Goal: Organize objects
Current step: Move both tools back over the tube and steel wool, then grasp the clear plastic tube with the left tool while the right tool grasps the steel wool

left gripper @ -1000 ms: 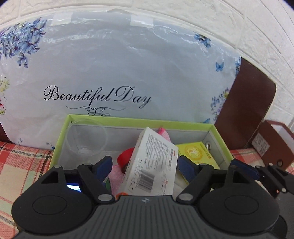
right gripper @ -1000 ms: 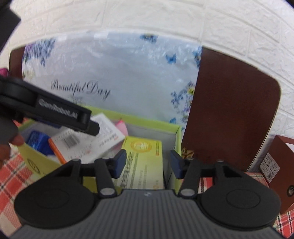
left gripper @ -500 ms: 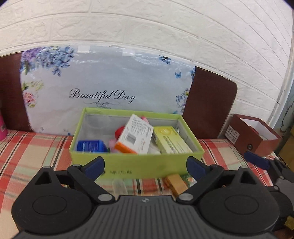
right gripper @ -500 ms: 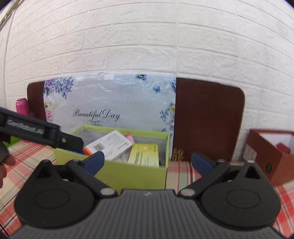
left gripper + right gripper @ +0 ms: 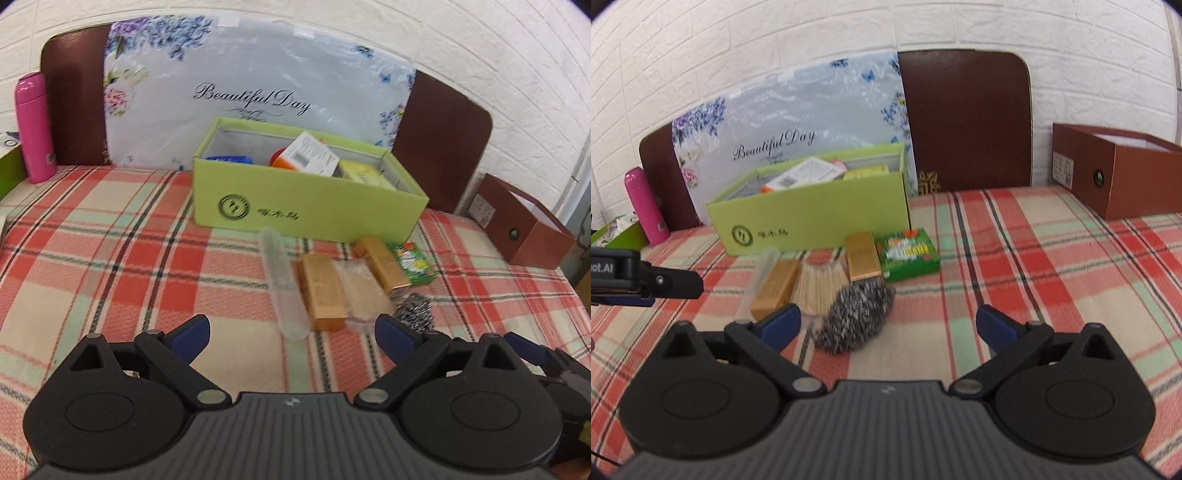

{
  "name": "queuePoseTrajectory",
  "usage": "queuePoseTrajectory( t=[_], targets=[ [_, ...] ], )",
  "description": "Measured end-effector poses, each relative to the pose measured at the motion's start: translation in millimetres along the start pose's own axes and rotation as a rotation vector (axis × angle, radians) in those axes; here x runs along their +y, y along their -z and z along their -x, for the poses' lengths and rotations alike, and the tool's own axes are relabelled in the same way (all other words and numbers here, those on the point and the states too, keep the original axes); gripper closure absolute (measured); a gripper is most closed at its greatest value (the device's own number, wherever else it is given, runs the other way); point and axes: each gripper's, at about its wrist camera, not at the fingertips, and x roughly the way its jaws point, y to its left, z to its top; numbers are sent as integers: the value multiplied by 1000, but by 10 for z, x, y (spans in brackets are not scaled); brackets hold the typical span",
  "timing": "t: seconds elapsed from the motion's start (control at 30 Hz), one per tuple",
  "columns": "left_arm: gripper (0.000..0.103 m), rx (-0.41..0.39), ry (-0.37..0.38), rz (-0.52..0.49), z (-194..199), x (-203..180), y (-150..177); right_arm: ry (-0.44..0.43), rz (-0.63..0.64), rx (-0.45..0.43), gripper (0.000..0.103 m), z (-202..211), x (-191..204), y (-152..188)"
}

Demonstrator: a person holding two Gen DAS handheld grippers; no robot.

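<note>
ahead of the open grippers: woven plaid cloth point(image 5: 1034, 258), matt green cardboard box point(image 5: 812, 218), shiny gold-foil bars point(image 5: 862, 254), wiry metal scourer point(image 5: 855, 314), clear plastic tube point(image 5: 284, 288).

A storage box point(image 5: 310, 206) is set on the blanket point(image 5: 110, 258), in front of a packaged pillow point(image 5: 251, 85) leaned against the headboard point(image 5: 439, 136). Several cartons point(image 5: 314, 155) are held in the box. Before the box, a tube point(image 5: 282, 284), two bars point(image 5: 325, 291), a packet of sticks point(image 5: 820, 284), a small carton point(image 5: 908, 254) and a scourer point(image 5: 855, 314) are laid close together. A bottle point(image 5: 33, 125) is stood far left, and an open box point(image 5: 1115, 170) far right.
</note>
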Motion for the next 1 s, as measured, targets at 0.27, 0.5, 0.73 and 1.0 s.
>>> queuePoseTrajectory(
  t=[0.27,0.5,0.73,1.0],
  targets=[
    [4,40,-43,42,-57,122,105,-14,3,75,0,-118,74,180],
    [4,73,-90,53,-97,171,138,-16,40,46,0,-273,184,75],
    [4,78,-105,65,-83,215,140,-36,61,50,14,-542,286,-49],
    [4,82,-73,87,-115,257,147,-65,73,83,63,-589,261,-2]
  ],
)
